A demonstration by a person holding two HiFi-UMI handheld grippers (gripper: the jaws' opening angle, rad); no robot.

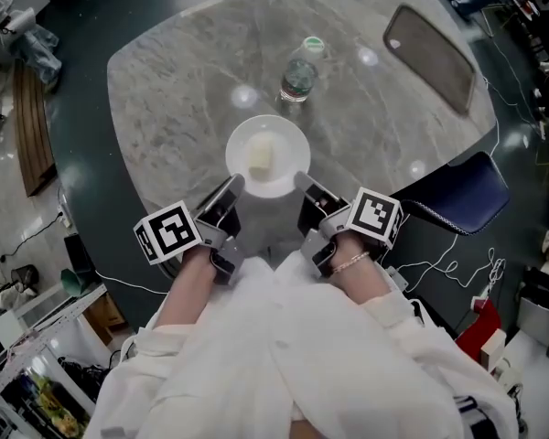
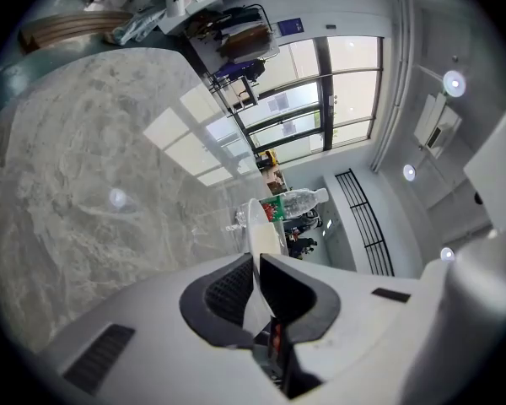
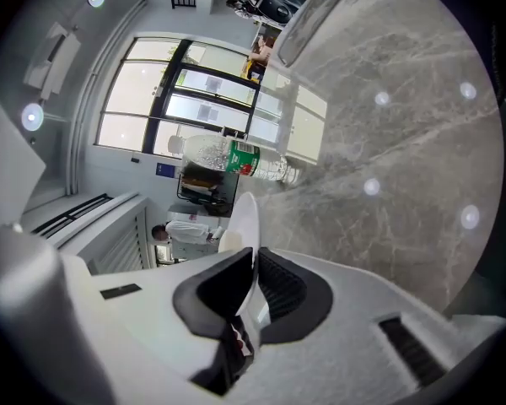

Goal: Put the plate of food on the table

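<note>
clear water bottle (image 1: 299, 71), grey tray (image 1: 430, 55) and dark blue chair (image 1: 457, 193)

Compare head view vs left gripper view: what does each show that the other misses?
Head view only: the right tool on the plate rim, across from the left tool. It also shows the plate's top face with the pale food, and a blue chair.
Left gripper view only: the left tool's jaws shut on the plate rim, seen edge-on, with big windows behind.
Both: plate, water bottle, marble table.
</note>
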